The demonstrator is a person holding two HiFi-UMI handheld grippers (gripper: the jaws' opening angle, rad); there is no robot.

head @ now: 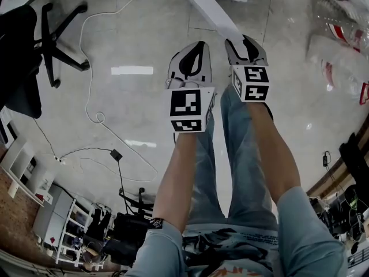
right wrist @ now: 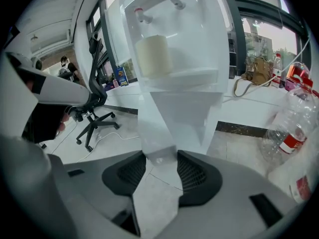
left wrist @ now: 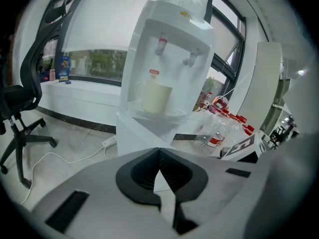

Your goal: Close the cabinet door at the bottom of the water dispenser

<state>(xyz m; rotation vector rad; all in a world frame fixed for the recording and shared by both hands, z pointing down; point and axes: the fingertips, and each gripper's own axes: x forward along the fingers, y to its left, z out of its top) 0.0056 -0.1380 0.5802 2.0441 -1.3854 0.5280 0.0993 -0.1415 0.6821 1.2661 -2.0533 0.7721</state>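
Observation:
The white water dispenser (left wrist: pixel 169 59) (right wrist: pixel 174 59) stands just ahead with a cream cup (left wrist: pixel 155 97) (right wrist: pixel 153 56) on its drip tray. Its bottom cabinet door (right wrist: pixel 157 128) stands swung out, edge toward me; from the head view it is a white strip (head: pixel 207 7) running down to the right gripper. My right gripper (right wrist: pixel 160 156) (head: pixel 247 42) has the door's free edge filling the gap between its jaws, near the door's lower corner. My left gripper (left wrist: pixel 159 149) (head: pixel 196 46) is shut and empty, just left of the right one.
A black office chair (left wrist: pixel 20 108) (head: pixel 52 39) (right wrist: pixel 94 118) stands to the left. A white cable (head: pixel 92 97) and power strip (left wrist: pixel 108 142) lie on the floor. Plastic bottles (left wrist: pixel 219 128) (right wrist: pixel 291 123) (head: pixel 340 51) are piled to the right of the dispenser.

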